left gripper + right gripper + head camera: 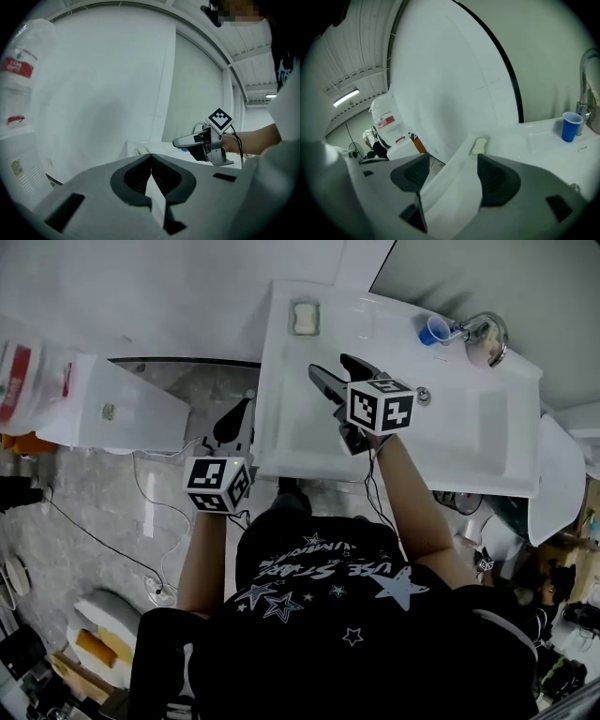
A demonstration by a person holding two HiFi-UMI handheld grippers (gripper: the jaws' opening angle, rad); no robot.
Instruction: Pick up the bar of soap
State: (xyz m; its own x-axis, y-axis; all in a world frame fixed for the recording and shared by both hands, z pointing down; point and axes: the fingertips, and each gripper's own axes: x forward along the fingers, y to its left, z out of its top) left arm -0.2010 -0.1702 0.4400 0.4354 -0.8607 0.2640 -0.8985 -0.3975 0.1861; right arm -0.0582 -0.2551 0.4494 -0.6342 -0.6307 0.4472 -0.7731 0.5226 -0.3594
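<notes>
target: bar of soap (pixel 305 317) is lying at far-left corner of sink (pixel 469 442) | probably light, stiff, slippery; gripping across its narrow sides | right tool (pixel 330 365) is hovering, jaws wide apart, empty | left tool (pixel 151 157) is hanging, jaws together, empty

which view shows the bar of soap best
The head view: the bar of soap lies whole, seen from above, on the sink's far left corner. The right gripper view shows it slanted, beyond its open fingers. The left gripper view barely shows it.
</notes>
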